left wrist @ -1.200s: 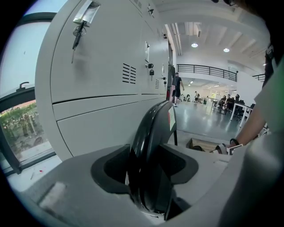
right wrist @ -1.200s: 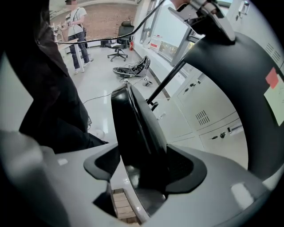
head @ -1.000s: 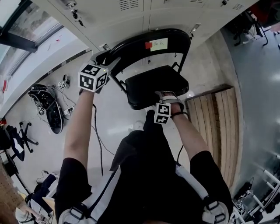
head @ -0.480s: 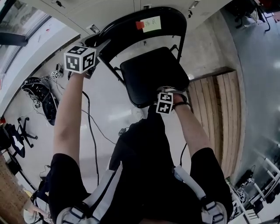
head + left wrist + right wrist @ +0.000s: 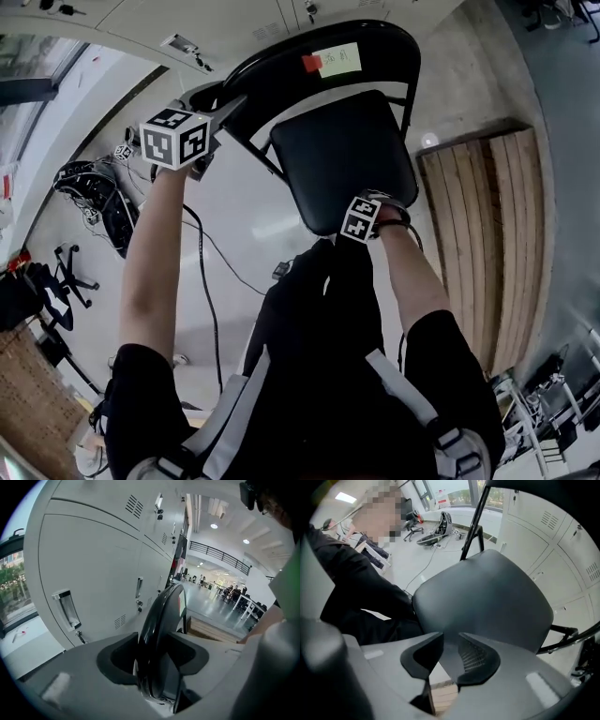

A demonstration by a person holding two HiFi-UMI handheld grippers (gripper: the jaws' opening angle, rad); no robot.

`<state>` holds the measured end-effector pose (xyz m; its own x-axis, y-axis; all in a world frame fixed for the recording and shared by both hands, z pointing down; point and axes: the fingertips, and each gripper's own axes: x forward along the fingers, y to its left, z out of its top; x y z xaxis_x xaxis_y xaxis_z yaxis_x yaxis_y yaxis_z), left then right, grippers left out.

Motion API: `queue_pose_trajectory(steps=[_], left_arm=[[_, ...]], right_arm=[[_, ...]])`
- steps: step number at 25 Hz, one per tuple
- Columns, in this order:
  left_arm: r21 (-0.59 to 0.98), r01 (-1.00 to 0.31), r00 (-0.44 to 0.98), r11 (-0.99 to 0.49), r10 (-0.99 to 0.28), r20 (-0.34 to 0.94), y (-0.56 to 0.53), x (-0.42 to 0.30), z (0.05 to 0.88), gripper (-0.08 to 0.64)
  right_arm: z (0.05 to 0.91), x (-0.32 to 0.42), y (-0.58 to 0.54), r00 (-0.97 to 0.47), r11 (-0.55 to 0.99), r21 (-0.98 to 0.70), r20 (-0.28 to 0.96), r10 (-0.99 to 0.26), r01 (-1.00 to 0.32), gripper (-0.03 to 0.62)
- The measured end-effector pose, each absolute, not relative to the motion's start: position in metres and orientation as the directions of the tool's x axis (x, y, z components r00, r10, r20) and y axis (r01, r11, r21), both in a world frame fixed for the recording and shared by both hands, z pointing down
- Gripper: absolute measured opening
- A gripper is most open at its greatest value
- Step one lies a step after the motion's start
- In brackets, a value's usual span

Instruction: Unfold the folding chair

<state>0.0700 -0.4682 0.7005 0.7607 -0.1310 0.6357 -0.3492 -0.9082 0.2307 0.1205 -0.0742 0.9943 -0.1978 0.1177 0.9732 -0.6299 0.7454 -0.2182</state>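
Jaws of the left gripper (image 5: 157, 656) stood fairly wide and clamped the curved top edge of the backrest (image 5: 281, 70) of the folding chair (image 5: 337, 141); the black rim filled the gap between both pads. Jaws of the right gripper (image 5: 450, 656) had just been closing and stood narrow, with the thin front edge of the seat (image 5: 487, 602) pinched between their ribbed pads.

Grey lockers (image 5: 93, 564) formed the wall behind the chair, with vent slots and recessed handles in their doors. A pale, glossy floor (image 5: 244, 234) extended from the lockers toward the person. A wooden platform (image 5: 487, 244) of parallel slats lay on the floor just beside the chair, at the right of the head view.

The folding chair stood directly in front of the lockers, between them and the person. Its seat was swung out from the backrest, with the padded face turned up toward the head camera. In that view the left gripper met the backrest at its upper left, and the right gripper met the near edge of the seat.

A black cable (image 5: 211, 281) trailed across the floor under the left arm. A pale yellow note (image 5: 339, 58) was stuck to the backrest, with a small red sticker (image 5: 310, 64) touching its left edge.
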Motion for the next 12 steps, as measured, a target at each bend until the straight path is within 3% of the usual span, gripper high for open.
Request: queue_pose_trajectory(steps=[4,12], left_arm=[[0.239,-0.344,0.769,-0.908,-0.127,0.627,-0.467,0.07,0.702,0.196],[0.238,-0.347,0.78,-0.907,-0.139,0.61,-0.472,0.071,0.705,0.201]], right_arm=[[1.019,0.126,-0.066,-0.149,0.74,-0.154,0.986,0.073,-0.655,0.097],[1.051,0.123,-0.05,-0.126,0.712,-0.169,0.986,0.113,-0.682,0.087]])
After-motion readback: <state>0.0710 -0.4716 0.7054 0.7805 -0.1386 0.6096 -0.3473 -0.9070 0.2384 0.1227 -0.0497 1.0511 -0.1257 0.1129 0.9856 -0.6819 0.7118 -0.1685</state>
